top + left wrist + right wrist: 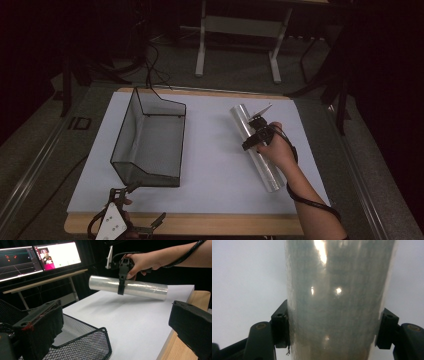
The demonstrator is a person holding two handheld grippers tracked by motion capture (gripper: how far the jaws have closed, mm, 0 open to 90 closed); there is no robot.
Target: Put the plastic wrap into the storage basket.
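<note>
Near edge of the table (200,224): left tool (145,207) at the front-left corner, partly cut off by the frame's bottom edge. Jaws spread wide, nothing between them; in the left gripper view the two black pads stand far apart, the right one (192,326) cropped at the frame's edge.

Just beyond it, a black wire-mesh basket (150,140) sits on the white sheet (210,165) that covers the table. Tall back wall, low front lip. Mesh too fine to show what lies inside; nothing stands out.

Right of centre: right tool (256,134) clamped across a roll of clear plastic film (255,145), roughly a third along from its far end. Right gripper view: the pads (280,327) press both sides of the roll, which blocks most of that frame; surface glare, ends cut off. Left gripper view shows the roll (130,287) lifted clear of the sheet, roughly level, a soft shadow beneath it. Hand (277,147) covers part of the tool body.

Far side: dark floor, white table legs (200,45), monitors (37,258) dim and indistinct.
</note>
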